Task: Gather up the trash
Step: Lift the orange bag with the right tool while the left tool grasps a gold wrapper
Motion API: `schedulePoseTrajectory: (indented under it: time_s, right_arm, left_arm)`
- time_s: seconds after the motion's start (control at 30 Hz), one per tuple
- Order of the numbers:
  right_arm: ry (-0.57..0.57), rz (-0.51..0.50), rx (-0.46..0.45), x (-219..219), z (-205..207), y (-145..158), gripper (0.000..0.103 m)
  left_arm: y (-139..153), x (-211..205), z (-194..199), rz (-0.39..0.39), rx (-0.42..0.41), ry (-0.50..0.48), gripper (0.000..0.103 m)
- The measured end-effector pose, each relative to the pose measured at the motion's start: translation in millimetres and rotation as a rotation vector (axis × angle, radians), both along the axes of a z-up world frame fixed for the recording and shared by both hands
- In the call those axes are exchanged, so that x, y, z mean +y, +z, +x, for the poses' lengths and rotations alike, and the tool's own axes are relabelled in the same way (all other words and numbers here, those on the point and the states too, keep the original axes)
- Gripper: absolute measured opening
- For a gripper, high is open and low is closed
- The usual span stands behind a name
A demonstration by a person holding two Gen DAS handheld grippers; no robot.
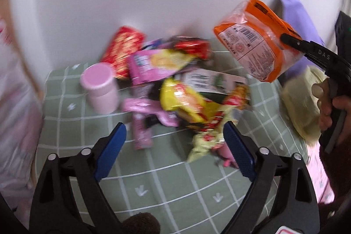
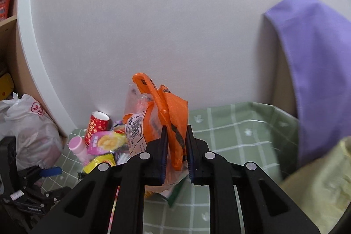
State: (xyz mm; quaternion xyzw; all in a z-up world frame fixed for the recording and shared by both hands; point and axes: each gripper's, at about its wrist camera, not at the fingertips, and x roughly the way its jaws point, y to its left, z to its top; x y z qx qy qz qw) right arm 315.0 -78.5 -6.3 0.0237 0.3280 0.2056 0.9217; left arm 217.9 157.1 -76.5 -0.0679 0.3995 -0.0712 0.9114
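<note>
A pile of snack wrappers lies on the green checked tablecloth, among them a yellow wrapper and a pink wrapper. A red paper cup and a pink bottle stand at the pile's left. My left gripper hovers open just above the near side of the pile, holding nothing. My right gripper is shut on an orange and clear plastic bag. The left wrist view shows that bag lifted above the pile at the right, clamped by the right gripper.
A white wall rises right behind the pile. A purple cloth hangs at the right, above a pale yellow cloth. A white plastic bag sits off the table's left edge. A person's hand grips the right gripper's handle.
</note>
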Motion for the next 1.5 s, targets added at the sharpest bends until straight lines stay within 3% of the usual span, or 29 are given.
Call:
schedulePoseTrajectory:
  time_s: [0.13, 0.27, 0.37, 0.47, 0.5, 0.6, 0.73, 0.93, 0.97, 1.03, 1.13, 1.2, 1.37, 1.4, 1.43, 1.5]
  right_arm:
    - [-0.035, -0.052, -0.031, -32, -22, 7, 0.016]
    - [-0.088, -0.087, -0.049, -59, -42, 13, 0.016]
    - [-0.122, -0.084, -0.041, -75, -49, 13, 0.016]
    - [-0.144, -0.071, -0.018, -91, -58, 9, 0.016]
    - [-0.145, -0.069, -0.010, -94, -62, 8, 0.016]
    - [-0.130, -0.078, 0.002, -95, -71, 4, 0.016]
    - [-0.123, -0.090, -0.001, -97, -79, 1, 0.016]
    - [-0.113, -0.077, 0.018, -98, -82, -5, 0.016]
    - [-0.108, -0.075, 0.022, -97, -83, -6, 0.016]
    - [-0.101, -0.075, 0.027, -96, -85, -8, 0.016]
    - [-0.094, -0.080, 0.046, -95, -89, -16, 0.016]
    - [-0.095, -0.073, 0.072, -96, -92, -23, 0.016]
    - [-0.102, -0.069, 0.117, -98, -96, -36, 0.016]
    - [-0.104, -0.070, 0.126, -99, -96, -38, 0.016]
    - [-0.104, -0.070, 0.132, -99, -96, -39, 0.016]
    - [-0.105, -0.075, 0.138, -100, -97, -40, 0.016]
  left_arm:
    - [9, -32, 9, -0.002, -0.029, -0.115, 0.080]
    - [9, -70, 31, 0.066, -0.029, -0.187, 0.072]
    - [1, -93, 57, 0.117, 0.002, -0.243, 0.067]
    - [-8, -100, 76, 0.117, 0.053, -0.240, 0.062]
    - [-12, -101, 83, 0.111, 0.086, -0.233, 0.059]
    - [-20, -97, 93, 0.063, 0.162, -0.212, 0.033]
    - [-5, -88, 79, 0.036, 0.120, -0.174, 0.019]
    - [15, -64, 58, -0.019, 0.065, -0.114, 0.020]
    - [16, -63, 56, -0.028, 0.055, -0.113, 0.024]
    - [16, -65, 55, -0.038, 0.042, -0.147, 0.046]
    - [10, -84, 61, 0.024, 0.045, -0.239, 0.050]
    - [2, -102, 71, 0.121, 0.055, -0.262, 0.050]
    - [-18, -125, 99, 0.228, 0.120, -0.240, 0.050]
    - [-24, -126, 106, 0.232, 0.147, -0.232, 0.043]
    - [-29, -127, 111, 0.223, 0.173, -0.236, 0.026]
    - [-29, -124, 113, 0.208, 0.182, -0.219, 0.026]
